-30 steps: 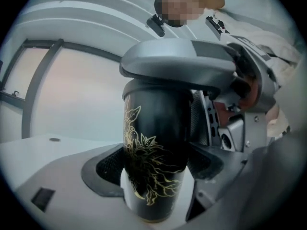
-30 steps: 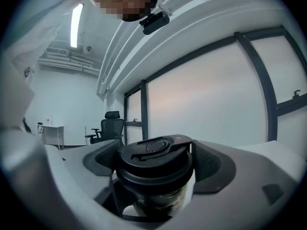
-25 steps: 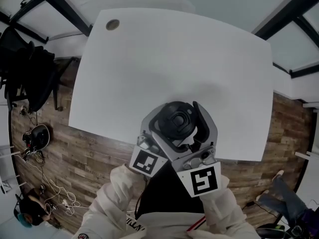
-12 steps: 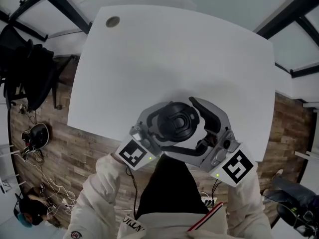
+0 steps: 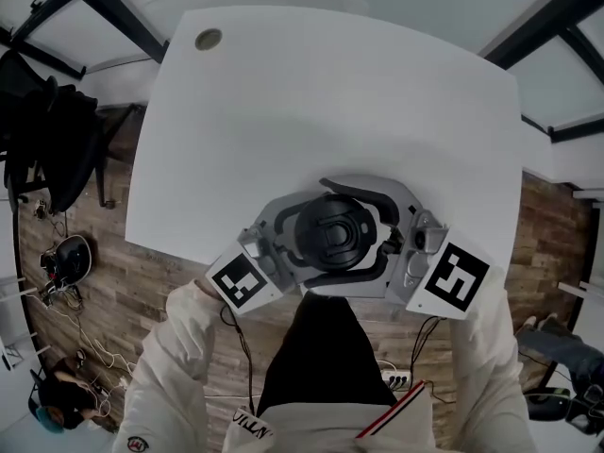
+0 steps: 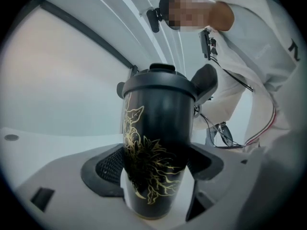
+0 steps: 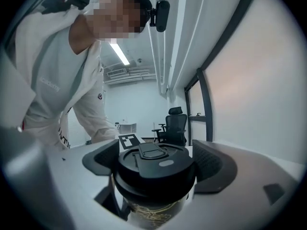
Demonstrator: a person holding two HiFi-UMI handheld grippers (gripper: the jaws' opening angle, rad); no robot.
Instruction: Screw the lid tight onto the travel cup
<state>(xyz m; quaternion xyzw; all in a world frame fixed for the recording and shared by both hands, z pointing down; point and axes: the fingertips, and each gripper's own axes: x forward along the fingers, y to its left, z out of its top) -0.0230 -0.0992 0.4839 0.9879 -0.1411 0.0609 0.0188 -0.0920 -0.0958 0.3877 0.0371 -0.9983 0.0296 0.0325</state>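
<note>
The left gripper [image 6: 156,174] is clamping the black cup [image 6: 158,128] by its lower body, holding it upright above the table's [image 5: 311,92] near edge. The right gripper [image 7: 158,163] is gripping the lid [image 7: 154,153], which is sitting on the cup's top.

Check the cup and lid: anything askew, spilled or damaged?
Nothing stands out. The lid sits flush on the travel cup, no spill on the table; left tongs clamp the cup body, right tongs the lid.
</note>
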